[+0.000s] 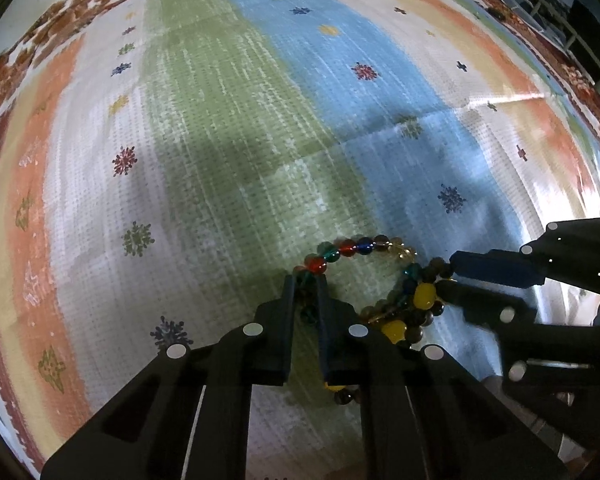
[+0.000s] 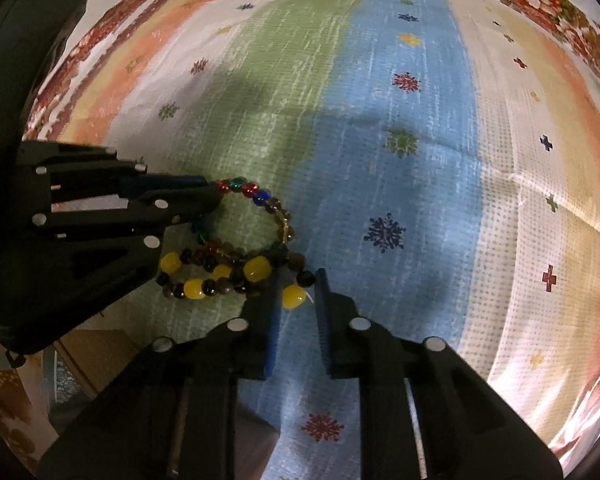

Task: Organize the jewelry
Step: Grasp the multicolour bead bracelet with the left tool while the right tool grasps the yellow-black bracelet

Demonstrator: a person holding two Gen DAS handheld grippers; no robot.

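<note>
A multicoloured glass-bead bracelet (image 1: 356, 246) and a bracelet of yellow and dark brown beads (image 1: 416, 312) lie tangled on a striped cloth. My left gripper (image 1: 305, 280) is shut on the multicoloured bracelet; it also shows in the right wrist view (image 2: 216, 196). My right gripper (image 2: 298, 276) is closed around a yellow bead (image 2: 293, 296) of the yellow and brown bracelet (image 2: 220, 276). In the left wrist view the right gripper (image 1: 446, 276) comes in from the right, against the beads.
The cloth (image 1: 260, 120) has green, blue, white and orange stripes with small flower marks and a floral border. Furniture (image 1: 548, 4) stands past its far right edge. The cloth's near edge (image 2: 112, 332) shows below the left gripper.
</note>
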